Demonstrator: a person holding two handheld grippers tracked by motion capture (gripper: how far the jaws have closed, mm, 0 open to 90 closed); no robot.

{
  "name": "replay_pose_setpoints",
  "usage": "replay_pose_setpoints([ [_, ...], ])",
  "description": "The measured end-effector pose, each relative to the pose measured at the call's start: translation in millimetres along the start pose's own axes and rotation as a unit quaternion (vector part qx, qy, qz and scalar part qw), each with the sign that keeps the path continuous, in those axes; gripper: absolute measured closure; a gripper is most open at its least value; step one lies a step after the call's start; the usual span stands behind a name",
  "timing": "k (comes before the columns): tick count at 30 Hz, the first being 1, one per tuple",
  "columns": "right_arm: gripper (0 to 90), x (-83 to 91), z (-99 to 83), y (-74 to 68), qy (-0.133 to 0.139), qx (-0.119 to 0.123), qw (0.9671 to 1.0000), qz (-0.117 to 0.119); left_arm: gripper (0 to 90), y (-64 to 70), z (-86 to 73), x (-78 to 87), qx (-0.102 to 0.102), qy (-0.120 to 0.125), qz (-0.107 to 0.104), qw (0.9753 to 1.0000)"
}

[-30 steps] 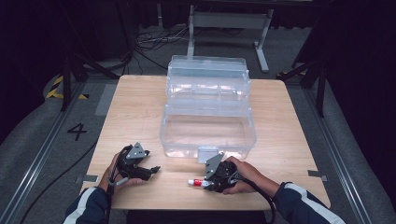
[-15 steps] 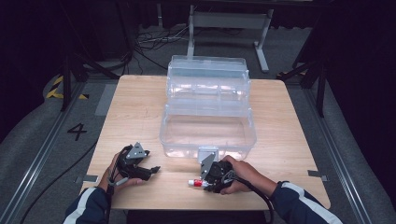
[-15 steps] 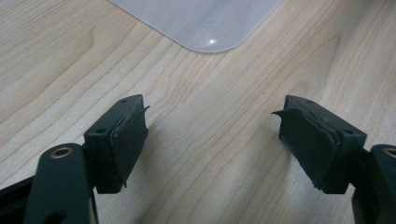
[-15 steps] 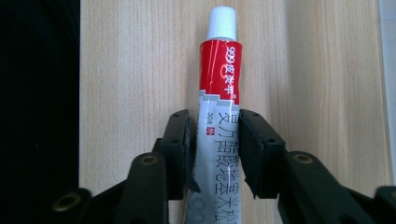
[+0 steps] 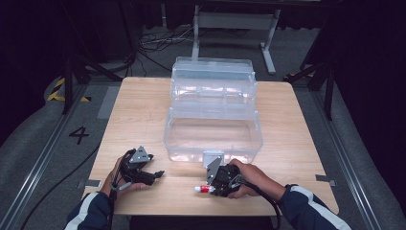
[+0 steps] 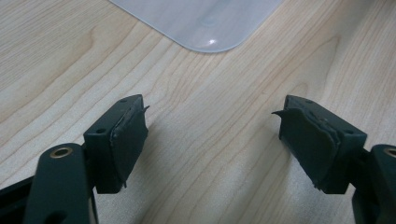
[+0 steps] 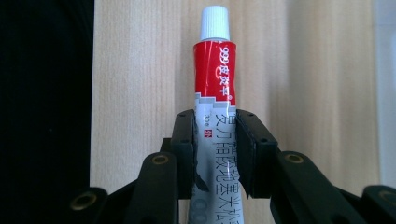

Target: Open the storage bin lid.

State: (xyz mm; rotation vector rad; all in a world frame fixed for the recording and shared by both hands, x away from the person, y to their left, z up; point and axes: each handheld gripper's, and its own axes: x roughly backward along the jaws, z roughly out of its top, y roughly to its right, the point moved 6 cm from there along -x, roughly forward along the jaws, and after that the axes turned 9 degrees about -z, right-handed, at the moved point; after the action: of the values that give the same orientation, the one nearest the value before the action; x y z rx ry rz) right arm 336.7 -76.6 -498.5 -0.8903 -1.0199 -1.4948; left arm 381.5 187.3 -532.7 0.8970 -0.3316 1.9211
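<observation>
Currently the right claw point(image 7: 215, 140) is clamped on an ointment tube point(image 7: 215, 107), red band and white cap pointing away, low over the table point(image 5: 143, 115) near its front edge. Left claw point(image 6: 210, 140) gapes wide, holding nothing, just short of the clear plastic toolbox point(image 5: 213, 129).
</observation>
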Motion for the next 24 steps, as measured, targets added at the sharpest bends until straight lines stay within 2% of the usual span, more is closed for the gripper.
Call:
replay_pose_setpoints([
  [10,70.3,29.6,-15.0,10.4,0.029,-0.019,0.9992,-0.019,23.3,-0.1,0.0,0.0,0.000,0.000,0.000,1.0000],
  [16,70.3,47.1,-20.9,17.4,0.045,-0.014,0.9983,-0.033,23.2,-0.2,0.0,0.0,0.000,0.000,0.000,1.0000],
  [24,70.2,64.5,-27.7,21.9,0.060,-0.022,0.9970,-0.043,23.2,-0.1,0.0,0.0,0.000,0.000,0.000,1.0000],
])
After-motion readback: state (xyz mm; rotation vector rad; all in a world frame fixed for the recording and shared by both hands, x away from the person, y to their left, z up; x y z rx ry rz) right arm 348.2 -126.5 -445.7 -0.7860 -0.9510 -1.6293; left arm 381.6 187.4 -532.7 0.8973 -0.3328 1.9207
